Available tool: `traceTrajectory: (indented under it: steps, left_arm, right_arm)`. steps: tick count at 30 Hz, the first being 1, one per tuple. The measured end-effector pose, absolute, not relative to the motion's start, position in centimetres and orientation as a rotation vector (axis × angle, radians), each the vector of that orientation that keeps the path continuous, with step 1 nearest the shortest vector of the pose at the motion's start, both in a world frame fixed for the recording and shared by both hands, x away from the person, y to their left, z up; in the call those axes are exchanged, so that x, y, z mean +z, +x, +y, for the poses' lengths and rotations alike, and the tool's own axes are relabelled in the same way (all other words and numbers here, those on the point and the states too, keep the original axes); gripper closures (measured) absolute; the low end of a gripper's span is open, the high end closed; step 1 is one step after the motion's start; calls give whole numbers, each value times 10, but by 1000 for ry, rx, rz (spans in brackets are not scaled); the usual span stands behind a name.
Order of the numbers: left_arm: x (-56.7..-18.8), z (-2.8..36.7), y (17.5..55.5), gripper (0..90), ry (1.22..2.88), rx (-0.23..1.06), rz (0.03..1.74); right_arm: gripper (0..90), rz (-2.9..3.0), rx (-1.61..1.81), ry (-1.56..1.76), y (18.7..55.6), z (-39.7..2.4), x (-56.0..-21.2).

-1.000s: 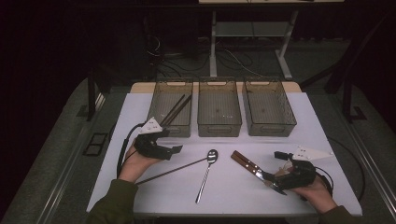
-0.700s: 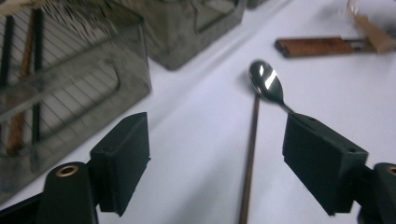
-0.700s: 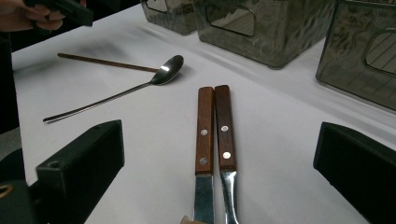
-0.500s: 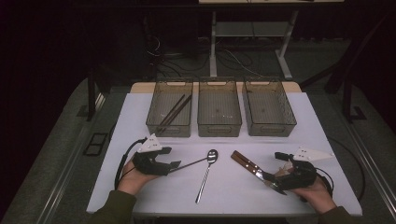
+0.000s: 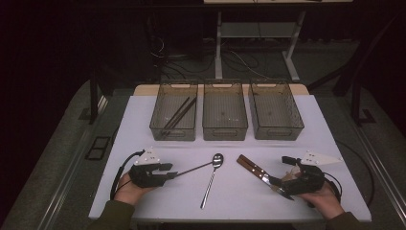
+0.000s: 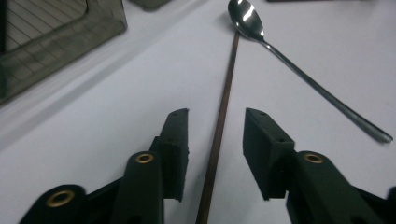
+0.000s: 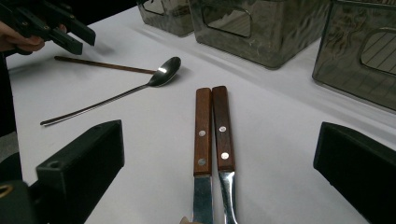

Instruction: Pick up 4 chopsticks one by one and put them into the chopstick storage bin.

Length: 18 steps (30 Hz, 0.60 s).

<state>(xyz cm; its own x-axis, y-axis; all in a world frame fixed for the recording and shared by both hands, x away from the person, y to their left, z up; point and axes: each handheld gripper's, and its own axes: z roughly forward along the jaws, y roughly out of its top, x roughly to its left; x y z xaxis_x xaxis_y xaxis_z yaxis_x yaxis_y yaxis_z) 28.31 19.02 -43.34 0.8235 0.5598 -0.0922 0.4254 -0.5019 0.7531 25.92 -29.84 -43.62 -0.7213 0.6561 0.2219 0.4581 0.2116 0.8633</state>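
Down from the left bin (image 5: pixel 173 111) came the left gripper (image 5: pixel 168 173), its jaws closing but not yet pinching the lone chopstick (image 6: pixel 219 130) lying on the table (image 5: pixel 143 124) between them, so a pickup looks next. Two chopsticks (image 5: pixel 179 112) lie in that bin of three; one spoon (image 5: pixel 211 178). The right gripper (image 7: pixel 219 186) gapes around two knives (image 7: pixel 212 126).

High view looked down over table (image 5: pixel 143 120); gripper views sat low, close, sharing the spoon (image 6: pixel 246 17).
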Motion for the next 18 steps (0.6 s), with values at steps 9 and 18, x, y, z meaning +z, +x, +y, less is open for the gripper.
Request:
traceTrajectory:
  steps: [9, 18]
  left_arm:
    - [-440, 186, 285, 713, 2241, 192, 691]
    - [-445, 185, 288, 781, 2292, 193, 688]
  right_arm:
    - [18, 2293, 1520, 1069, 259, -298, -436]
    - [18, 2295, 1515, 1060, 259, -297, -436]
